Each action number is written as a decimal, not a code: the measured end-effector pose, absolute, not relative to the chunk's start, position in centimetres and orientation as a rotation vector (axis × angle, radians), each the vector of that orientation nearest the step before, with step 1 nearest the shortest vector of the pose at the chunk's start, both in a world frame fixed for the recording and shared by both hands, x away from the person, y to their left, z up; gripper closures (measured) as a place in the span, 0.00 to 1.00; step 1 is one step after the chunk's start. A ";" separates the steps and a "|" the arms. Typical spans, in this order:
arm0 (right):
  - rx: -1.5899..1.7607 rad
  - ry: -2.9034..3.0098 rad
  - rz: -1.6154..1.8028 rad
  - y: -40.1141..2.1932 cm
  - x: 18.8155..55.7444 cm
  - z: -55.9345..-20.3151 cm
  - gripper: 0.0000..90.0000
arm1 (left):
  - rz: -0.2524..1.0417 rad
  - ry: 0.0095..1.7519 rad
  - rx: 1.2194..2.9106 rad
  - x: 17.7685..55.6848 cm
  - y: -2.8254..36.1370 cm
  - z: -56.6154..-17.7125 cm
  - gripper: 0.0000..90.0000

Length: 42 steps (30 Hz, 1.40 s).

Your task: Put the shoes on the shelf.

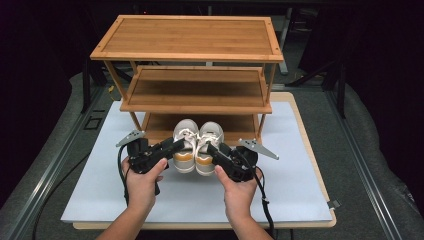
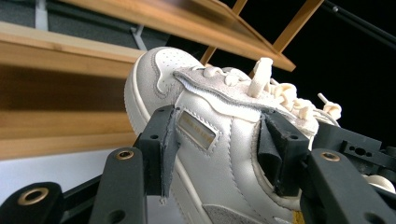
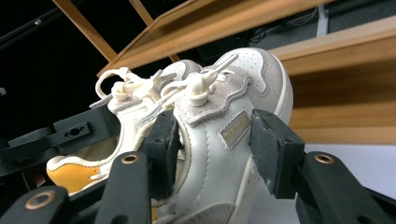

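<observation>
High view: 2 white sneakers side by side before the bamboo shoe rack (image 1: 186, 39), left sneaker (image 1: 185, 145) clamped by left gripper (image 1: 176, 146), right sneaker (image 1: 209, 147) by right gripper (image 1: 212, 148). Left gripper view: pads (image 2: 161, 149) pressing the left sneaker's (image 2: 219, 154) sides. Right gripper view: pads (image 3: 271, 154) squeezing the right sneaker (image 3: 219, 158).

A three-tier bamboo shoe rack (image 1: 187, 45) is seen set on a white sheet (image 1: 290, 170) spread over the tabletop (image 1: 310, 150).
</observation>
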State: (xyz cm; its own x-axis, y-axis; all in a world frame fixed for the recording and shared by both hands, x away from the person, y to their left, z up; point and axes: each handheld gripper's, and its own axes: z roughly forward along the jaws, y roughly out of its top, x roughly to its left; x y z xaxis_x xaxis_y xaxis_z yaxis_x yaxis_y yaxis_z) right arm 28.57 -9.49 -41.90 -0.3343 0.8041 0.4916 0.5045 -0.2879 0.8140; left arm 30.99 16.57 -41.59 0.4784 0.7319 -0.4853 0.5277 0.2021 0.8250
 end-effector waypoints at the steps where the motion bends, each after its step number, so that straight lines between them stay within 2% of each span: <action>1: 1.623 1.688 1.671 -9.5 28.6 -41.6 0.59 | 0.199 1.172 1.454 31.0 16.6 -41.4 0.57; 20: 1.593 1.709 1.667 -9.6 30.0 -37.3 0.59 | 0.200 1.160 1.431 32.2 16.8 -37.7 0.57; 42: 1.593 1.696 1.688 -9.4 32.7 -35.2 0.59 | 0.219 1.165 1.420 35.0 16.7 -35.3 0.57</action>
State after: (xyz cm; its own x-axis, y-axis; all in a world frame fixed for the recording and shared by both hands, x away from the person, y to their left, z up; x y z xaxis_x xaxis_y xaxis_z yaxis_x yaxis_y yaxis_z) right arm 32.72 -9.36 -35.24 -0.3609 0.7975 0.4834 0.4872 -0.2808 0.8269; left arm 34.96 16.74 -35.25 0.4759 0.7309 -0.4892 0.5029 0.2302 0.8331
